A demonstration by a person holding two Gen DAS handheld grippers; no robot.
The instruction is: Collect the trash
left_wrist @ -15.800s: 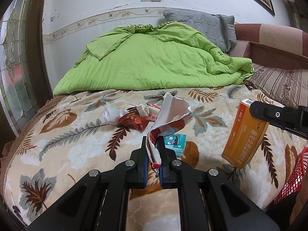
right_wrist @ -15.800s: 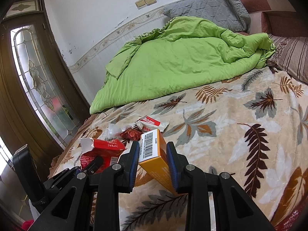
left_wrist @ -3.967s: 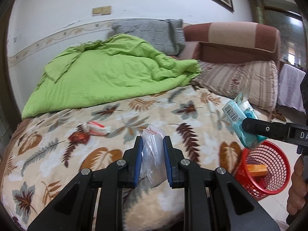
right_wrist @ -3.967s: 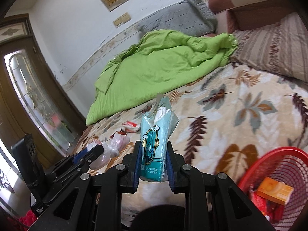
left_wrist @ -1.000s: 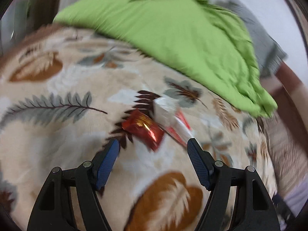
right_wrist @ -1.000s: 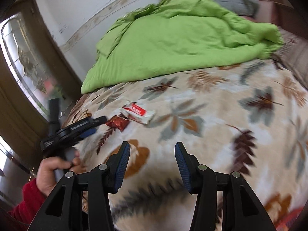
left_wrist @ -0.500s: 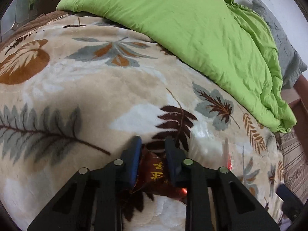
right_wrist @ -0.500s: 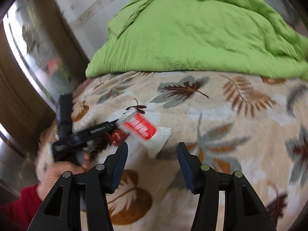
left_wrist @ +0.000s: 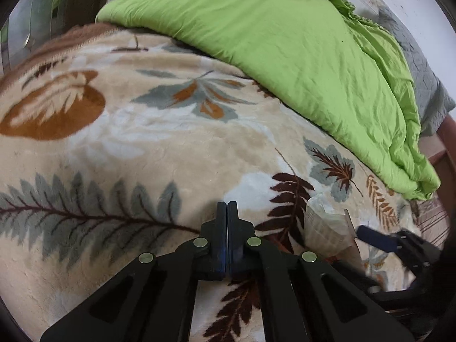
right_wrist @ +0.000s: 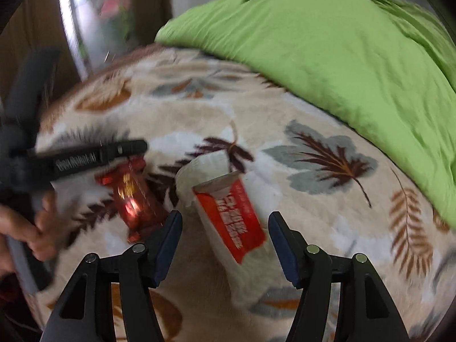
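A red foil wrapper (right_wrist: pixel 134 196) lies on the leaf-patterned blanket (right_wrist: pixel 313 114). Its top end sits at the tips of my left gripper (right_wrist: pixel 139 146). In the left wrist view my left gripper (left_wrist: pixel 227 208) is shut, pads together, and the wrapper is hidden beneath its fingers. A white-and-red packet (right_wrist: pixel 230 213) lies just right of the wrapper, between the jaws of my right gripper (right_wrist: pixel 225 228). Those jaws are opening and their pads stand clear of the packet. The left wrist view shows the packet's white end (left_wrist: pixel 327 225) beside the right gripper's fingers (left_wrist: pixel 379 242).
A rumpled green duvet (left_wrist: pixel 285 42) covers the far side of the bed, with a grey pillow (left_wrist: pixel 427 85) behind it. A glass door (right_wrist: pixel 94 14) stands beyond the bed's left edge. A person's hand (right_wrist: pixel 31 222) holds the left gripper's handle.
My left jaws closed from wide apart down over the red wrapper. My right gripper swung down and in toward the white-and-red packet, rolling as it came, and its jaws widened.
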